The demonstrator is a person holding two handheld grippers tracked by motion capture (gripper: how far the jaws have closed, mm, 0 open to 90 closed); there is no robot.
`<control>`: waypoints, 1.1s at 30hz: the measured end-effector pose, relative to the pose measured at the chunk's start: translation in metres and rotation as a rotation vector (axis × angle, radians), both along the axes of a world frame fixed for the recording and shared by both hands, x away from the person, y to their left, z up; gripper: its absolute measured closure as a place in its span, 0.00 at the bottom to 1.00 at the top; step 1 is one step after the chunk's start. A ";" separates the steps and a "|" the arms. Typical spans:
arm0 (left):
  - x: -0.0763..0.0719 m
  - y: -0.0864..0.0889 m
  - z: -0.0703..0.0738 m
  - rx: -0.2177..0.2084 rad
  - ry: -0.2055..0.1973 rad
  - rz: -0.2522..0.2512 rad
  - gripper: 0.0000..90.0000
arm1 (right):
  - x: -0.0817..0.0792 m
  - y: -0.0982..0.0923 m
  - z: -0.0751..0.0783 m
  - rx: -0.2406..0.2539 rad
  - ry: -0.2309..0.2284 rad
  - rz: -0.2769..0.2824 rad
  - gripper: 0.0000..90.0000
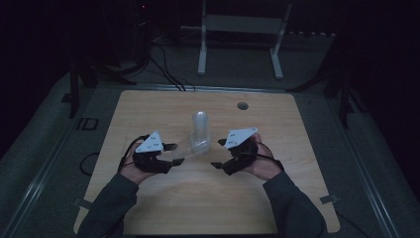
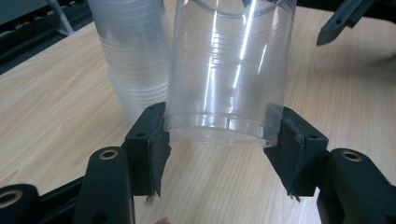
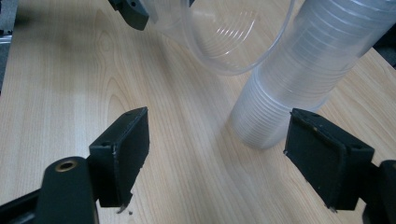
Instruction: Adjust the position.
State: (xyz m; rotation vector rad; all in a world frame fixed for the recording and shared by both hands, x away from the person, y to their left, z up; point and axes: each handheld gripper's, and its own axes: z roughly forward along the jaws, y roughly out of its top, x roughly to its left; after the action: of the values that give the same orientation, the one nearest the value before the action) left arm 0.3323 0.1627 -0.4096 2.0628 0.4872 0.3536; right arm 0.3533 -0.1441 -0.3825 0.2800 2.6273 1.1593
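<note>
Left gripper point(image 2: 219, 135) clamped on one clear cup point(image 2: 229, 70), held tilted just beside the stack point(image 2: 135, 56). Right gripper point(image 3: 217, 154) spread wide, empty, stack point(image 3: 303, 70) just ahead of its jaws. Likely one cup separated, not yet set down on table point(image 1: 198, 198). One stack, one loose cup, two grippers.
</note>
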 end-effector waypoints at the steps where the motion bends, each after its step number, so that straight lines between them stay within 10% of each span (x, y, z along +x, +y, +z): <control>1: 0.000 0.000 0.000 -0.004 -0.001 0.000 0.47 | 0.000 0.000 0.000 0.003 0.001 -0.001 0.24; 33: -0.001 0.005 0.001 -0.143 -0.004 0.015 0.47 | 0.000 0.005 -0.004 0.172 0.035 -0.025 0.25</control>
State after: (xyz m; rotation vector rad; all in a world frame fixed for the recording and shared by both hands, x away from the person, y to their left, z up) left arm 0.3312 0.1676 -0.4089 1.9206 0.5115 0.3224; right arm 0.3533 -0.1392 -0.3868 0.3684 2.5486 1.3866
